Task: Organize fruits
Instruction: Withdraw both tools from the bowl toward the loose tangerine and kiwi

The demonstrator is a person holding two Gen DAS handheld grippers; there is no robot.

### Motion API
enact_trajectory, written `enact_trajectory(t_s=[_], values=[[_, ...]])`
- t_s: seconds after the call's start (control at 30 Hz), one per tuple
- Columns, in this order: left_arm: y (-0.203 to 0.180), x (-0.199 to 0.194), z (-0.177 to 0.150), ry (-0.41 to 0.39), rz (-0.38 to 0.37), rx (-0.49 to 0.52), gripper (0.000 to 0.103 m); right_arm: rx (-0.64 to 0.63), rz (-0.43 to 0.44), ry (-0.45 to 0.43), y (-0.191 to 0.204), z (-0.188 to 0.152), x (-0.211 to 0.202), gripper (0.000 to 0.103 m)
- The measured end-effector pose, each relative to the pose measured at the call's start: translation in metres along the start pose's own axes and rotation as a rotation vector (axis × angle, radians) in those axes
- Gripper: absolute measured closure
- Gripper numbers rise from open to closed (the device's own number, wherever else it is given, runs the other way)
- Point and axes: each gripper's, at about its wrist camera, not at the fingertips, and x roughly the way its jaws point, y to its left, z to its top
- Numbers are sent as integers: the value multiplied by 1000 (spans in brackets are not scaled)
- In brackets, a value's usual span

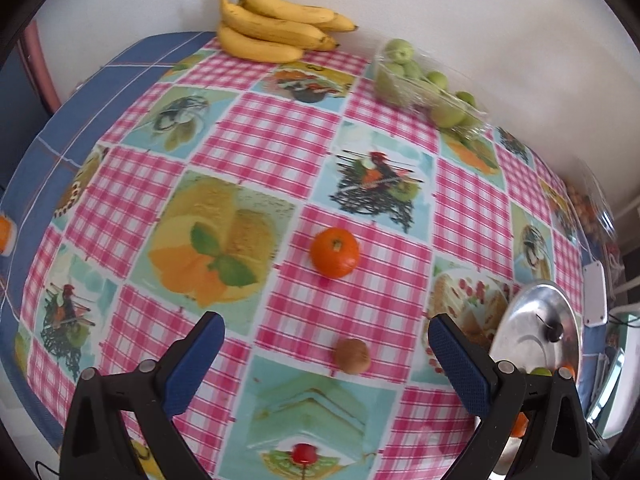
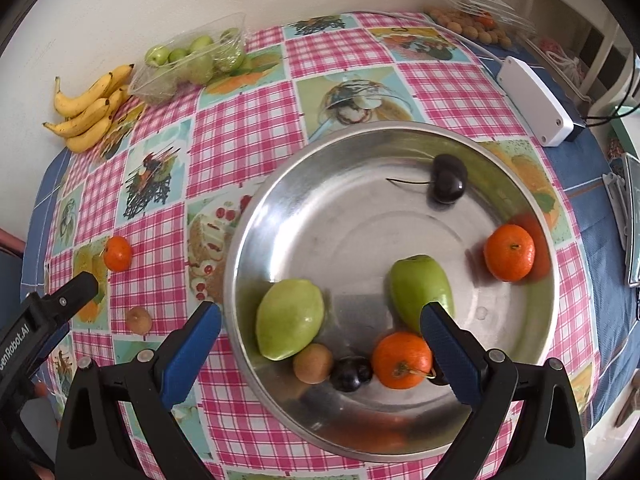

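Observation:
In the left wrist view my left gripper (image 1: 326, 350) is open and empty above the checked tablecloth. A small brown fruit (image 1: 352, 355) lies between its fingers, and a mandarin (image 1: 335, 253) lies just beyond. In the right wrist view my right gripper (image 2: 320, 338) is open and empty over the near rim of a steel bowl (image 2: 532, 344). The bowl holds two green fruits (image 2: 290, 324) (image 2: 420, 288), two mandarins (image 2: 509, 253) (image 2: 401, 359), a brown fruit (image 2: 313, 363) and dark cherries (image 2: 448, 184) (image 2: 351, 374). The loose mandarin (image 2: 117, 253) and brown fruit (image 2: 139, 321) lie left of the bowl.
A bunch of bananas (image 1: 272, 26) and a clear tray of small green fruits (image 1: 424, 84) lie at the table's far edge by the wall. A white box (image 2: 534, 100) with a cable and a clear tray of small brown fruits (image 2: 472, 24) stand at the far right. The bowl's rim (image 1: 532, 320) shows at the right in the left wrist view.

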Motion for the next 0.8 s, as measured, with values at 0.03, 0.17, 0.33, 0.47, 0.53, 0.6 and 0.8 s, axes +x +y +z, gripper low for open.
enact_trajectory(t_s=[0.03,0.17,0.33,0.47,0.53,0.6,0.8], values=[[5,0,2,-1,5,-10,0,-10,2,0,4,0,0,3],[19,-1,7,-1,-1,-32,0,-35,10,-12,17,0,-1,3],[28,-2,9,3,-2,-33,0,-63,25,-19,33,-1,-2,3],[38,-5,12,-3,3,-43,0,-89,51,-25,47,-1,-2,3],[45,-6,14,-8,12,-51,0,-113,59,-30,55,-2,-3,3],[51,-7,15,-12,19,-58,0,-131,68,-33,64,-3,-3,3],[65,-8,18,-17,31,-66,0,-166,78,-28,81,-5,0,3]])
